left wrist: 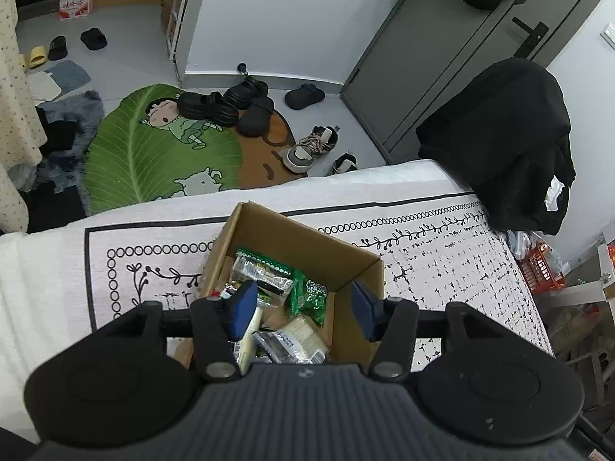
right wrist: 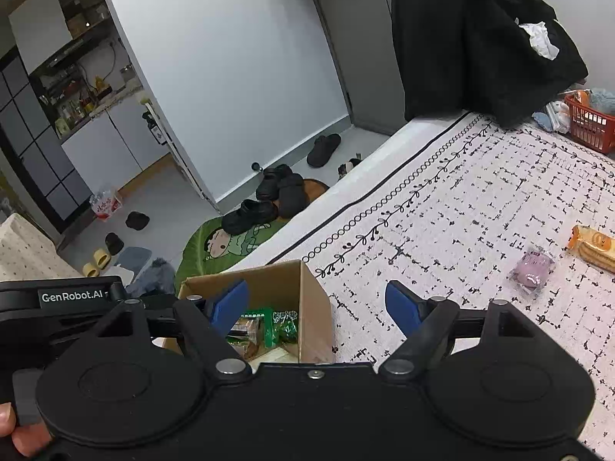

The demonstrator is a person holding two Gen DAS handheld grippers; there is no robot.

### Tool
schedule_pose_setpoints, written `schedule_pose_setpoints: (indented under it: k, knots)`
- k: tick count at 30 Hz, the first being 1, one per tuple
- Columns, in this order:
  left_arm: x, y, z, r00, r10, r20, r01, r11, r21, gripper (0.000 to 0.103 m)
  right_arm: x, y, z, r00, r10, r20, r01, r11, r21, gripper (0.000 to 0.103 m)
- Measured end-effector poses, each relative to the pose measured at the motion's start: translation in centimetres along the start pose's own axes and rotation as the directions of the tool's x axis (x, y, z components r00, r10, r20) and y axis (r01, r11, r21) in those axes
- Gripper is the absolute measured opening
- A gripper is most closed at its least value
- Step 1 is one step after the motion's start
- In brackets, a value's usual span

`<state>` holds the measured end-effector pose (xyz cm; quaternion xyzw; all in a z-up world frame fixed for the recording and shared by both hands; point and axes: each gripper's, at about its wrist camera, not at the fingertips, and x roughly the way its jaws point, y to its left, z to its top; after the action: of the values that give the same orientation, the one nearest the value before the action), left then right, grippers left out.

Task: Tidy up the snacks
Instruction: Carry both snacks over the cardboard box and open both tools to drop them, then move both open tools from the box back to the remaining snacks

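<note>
Leftmost, the left tool [left wrist: 303,307] hangs spread over the cardboard box [left wrist: 296,236], which holds green-wrapped snacks [left wrist: 307,296] on the patterned bed cover [right wrist: 461,211]. Right of the box the right tool [right wrist: 317,303] is spread too, empty; farther right lie a pink packet [right wrist: 532,269] and an orange packet [right wrist: 594,247].

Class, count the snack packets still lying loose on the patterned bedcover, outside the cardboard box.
2. An orange packet lies at the far right edge, and a pale purple packet sits just left of it. More may lie beyond the frame.
</note>
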<state>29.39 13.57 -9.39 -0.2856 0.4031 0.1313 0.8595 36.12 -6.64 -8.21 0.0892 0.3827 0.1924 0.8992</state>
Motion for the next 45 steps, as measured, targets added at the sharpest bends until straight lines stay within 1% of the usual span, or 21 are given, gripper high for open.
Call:
schedule_pose_setpoints:
  k: [1,3,4,6,9,12,13,17,19,21,23,25,26,29,31,33,36,41,43,45]
  knots:
    - [-0.2,-0.1,0.0,1.000,0.003,0.006,-0.003,1.000,0.004,0.055,-0.2,-0.1,0.0,1.000,-0.003,0.004,0.003,1.000,-0.001,0.078]
    - [-0.7,-0.4,0.0,1.000,0.010,0.018,-0.010,1.000,0.008,0.066,-0.4,-0.3,0.1,1.000,-0.008,0.008,0.008,1.000,-0.001,0.078]
    - [-0.9,-0.5,-0.1,1.000,0.016,0.026,-0.016,1.000,0.008,0.069,-0.6,-0.4,0.0,1.000,-0.009,0.009,0.009,1.000,-0.001,0.078]
    - [-1.4,-0.7,-0.3,0.999,0.034,0.037,-0.035,0.999,0.011,0.080,-0.9,-0.7,0.0,1.000,-0.017,0.010,0.017,1.000,0.000,0.078]
    - [-1.9,-1.1,-0.5,0.998,0.040,0.041,-0.041,0.999,0.025,0.085,-1.4,-1.2,0.0,1.000,-0.019,0.007,0.019,1.000,0.007,0.078]
    - [-2.3,-1.5,-0.8,0.998,0.056,0.038,-0.057,0.998,0.038,0.087,-2.0,-1.7,0.0,1.000,-0.015,0.002,0.015,1.000,0.012,0.079]
    - [-2.5,-1.7,-1.0,0.998,0.058,0.039,-0.060,0.997,0.042,0.088,-2.1,-1.8,0.0,1.000,-0.013,0.001,0.013,1.000,0.015,0.083]
    - [-3.3,-2.6,-1.4,0.997,0.055,0.050,-0.058,0.996,0.062,0.089,-3.1,-2.4,-0.1,0.999,-0.023,0.026,0.023,1.000,0.010,0.084]
    - [-3.7,-3.0,-1.6,0.997,0.054,0.060,-0.058,0.996,0.073,0.090,-3.6,-2.7,-0.1,0.999,-0.032,0.039,0.031,0.999,0.010,0.086]
    - [-4.0,-3.6,-1.9,0.996,0.052,0.072,-0.058,0.995,0.082,0.096,-4.2,-3.2,-0.1,0.998,-0.035,0.052,0.034,0.999,0.010,0.087]
    - [-4.3,-4.1,-2.3,0.995,0.048,0.083,-0.056,0.994,0.094,0.097,-4.8,-3.7,-0.1,0.998,-0.030,0.058,0.029,0.999,0.014,0.087]
    - [-4.4,-4.6,-2.7,0.995,0.047,0.090,-0.056,0.993,0.099,0.099,-5.4,-4.2,-0.3,0.998,-0.027,0.056,0.026,0.999,0.019,0.090]
    - [-4.5,-4.8,-3.0,0.995,0.045,0.092,-0.054,0.994,0.099,0.103,-5.6,-4.6,-0.3,0.998,-0.030,0.054,0.029,0.999,0.020,0.091]
    - [-4.6,-5.8,-3.7,0.994,0.044,0.102,-0.055,0.993,0.107,0.103,-6.4,-5.4,-0.5,0.997,-0.049,0.061,0.048,0.999,0.011,0.094]
    - [-4.7,-6.5,-4.1,0.994,0.038,0.105,-0.050,0.992,0.115,0.103,-6.9,-6.0,-0.5,0.996,-0.062,0.068,0.061,0.998,0.013,0.099]
    - [-4.7,-7.1,-4.6,0.994,0.025,0.104,-0.038,0.992,0.120,0.103,-7.4,-7.0,-0.5,0.995,-0.062,0.072,0.061,0.998,0.023,0.099]
    - [-4.8,-8.0,-5.2,0.994,0.016,0.109,-0.029,0.992,0.124,0.103,-7.9,-8.5,-0.4,0.995,-0.065,0.077,0.062,0.997,0.042,0.103]
    - [-4.6,-9.7,-6.3,0.995,-0.010,0.102,-0.004,0.990,0.138,0.103,-8.9,-10.9,-0.4,0.993,-0.085,0.087,0.078,0.994,0.072,0.103]
    - [-4.3,-10.5,-6.9,0.995,-0.010,0.100,-0.005,0.989,0.150,0.103,-9.2,-11.9,-0.5,0.991,-0.097,0.092,0.089,0.992,0.087,0.103]
    - [-4.0,-11.3,-7.4,0.995,-0.010,0.101,-0.007,0.986,0.165,0.103,-9.4,-13.0,-0.6,0.987,-0.131,0.095,0.121,0.987,0.107,0.103]
